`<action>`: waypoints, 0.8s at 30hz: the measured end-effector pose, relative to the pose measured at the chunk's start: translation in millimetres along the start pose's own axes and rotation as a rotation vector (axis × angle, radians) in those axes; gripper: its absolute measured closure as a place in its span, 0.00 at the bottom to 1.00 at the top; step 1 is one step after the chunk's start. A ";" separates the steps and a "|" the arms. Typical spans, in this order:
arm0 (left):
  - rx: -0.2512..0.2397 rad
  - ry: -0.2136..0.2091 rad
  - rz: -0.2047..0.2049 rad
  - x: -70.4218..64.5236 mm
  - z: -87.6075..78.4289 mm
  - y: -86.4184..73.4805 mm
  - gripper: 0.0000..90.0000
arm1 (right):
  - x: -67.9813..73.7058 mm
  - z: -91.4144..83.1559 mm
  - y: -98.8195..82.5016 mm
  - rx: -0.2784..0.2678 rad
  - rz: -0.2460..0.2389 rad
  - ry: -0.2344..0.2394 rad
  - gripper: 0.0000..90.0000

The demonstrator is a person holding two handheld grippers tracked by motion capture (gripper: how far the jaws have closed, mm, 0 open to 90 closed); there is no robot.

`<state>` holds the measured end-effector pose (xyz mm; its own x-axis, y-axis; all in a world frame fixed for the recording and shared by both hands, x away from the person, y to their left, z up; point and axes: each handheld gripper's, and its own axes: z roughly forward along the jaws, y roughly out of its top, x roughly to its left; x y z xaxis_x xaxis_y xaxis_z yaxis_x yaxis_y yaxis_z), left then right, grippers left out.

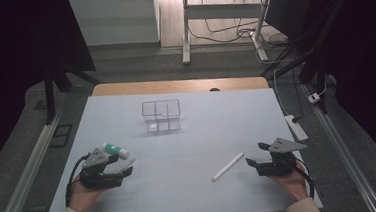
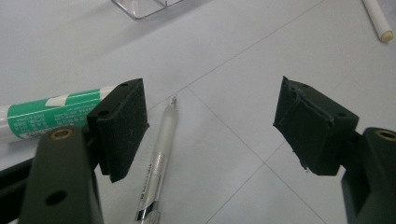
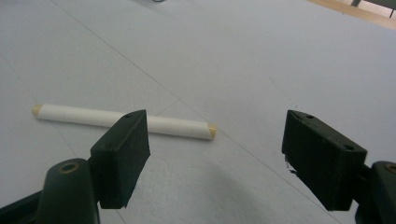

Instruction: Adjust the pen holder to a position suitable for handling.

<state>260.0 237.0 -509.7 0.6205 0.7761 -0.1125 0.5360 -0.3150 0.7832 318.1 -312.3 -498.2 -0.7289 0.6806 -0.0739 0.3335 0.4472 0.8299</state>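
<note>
Here, open left claw (image 2: pixel 210 126) beside pen (image 2: pixel 159 163).

High view looks forward-down over the whole table (image 1: pixel 188 131); each gripper view sits low, close along its jaws, sharing the white stick (image 1: pixel 228 166) (image 2: pixel 377 18) (image 3: pixel 93 117) at near right.

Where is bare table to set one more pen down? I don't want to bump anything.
Free: the wide middle between the clear organizer and the white stick, plus both far corners. Crowded: the near left, where the green marker and clear pen lie by the open left gripper.
</note>
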 end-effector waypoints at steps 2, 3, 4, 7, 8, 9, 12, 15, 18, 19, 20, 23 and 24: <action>0.003 0.001 0.001 0.2 0.1 -0.1 0.29 | -0.3 0.8 -0.5 0.004 0.000 0.003 0.25; 0.004 0.001 0.002 0.2 0.3 -0.1 0.29 | -0.2 1.0 -0.8 0.006 0.000 0.003 0.25; 0.005 0.001 0.002 0.1 0.4 -0.1 0.29 | 0.1 1.3 -1.0 0.009 -0.001 0.004 0.25; 0.006 0.001 0.002 0.0 0.3 0.0 0.29 | 0.3 1.8 -1.1 0.018 -0.008 0.002 0.25; 0.007 0.001 0.003 0.1 0.3 0.0 0.29 | 0.3 1.9 -1.1 0.018 -0.007 0.002 0.25; 0.007 0.001 0.003 0.1 0.3 0.0 0.29 | 0.3 2.1 -1.2 0.018 -0.007 0.003 0.25; 0.008 0.001 0.002 0.0 0.4 0.1 0.29 | 0.6 3.3 -1.9 0.021 -0.006 0.003 0.25; 0.007 0.002 0.002 0.3 0.3 0.4 0.29 | 1.1 3.9 -2.1 0.027 -0.008 -0.003 0.25; 0.006 0.002 0.002 0.6 0.2 0.8 0.29 | 0.8 4.2 -2.2 0.029 -0.009 -0.002 0.25; 0.006 0.002 0.002 0.6 0.3 1.0 0.29 | 0.5 4.5 -2.4 0.024 -0.006 0.007 0.25; 0.007 0.002 0.002 0.7 0.4 1.1 0.29 | 0.4 4.5 -2.5 0.024 -0.006 0.007 0.26; 0.008 0.003 0.003 0.8 0.5 1.8 0.29 | 0.6 4.6 -2.4 0.025 -0.007 0.006 0.26; 0.006 0.003 0.002 1.0 0.5 2.2 0.29 | 0.7 4.6 -2.4 0.027 -0.008 0.004 0.26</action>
<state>262.0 236.9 -508.4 0.6199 0.7771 -0.1085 0.5380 -0.3203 0.7797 319.5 -310.2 -502.8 -0.7338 0.6748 -0.0786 0.3436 0.4685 0.8139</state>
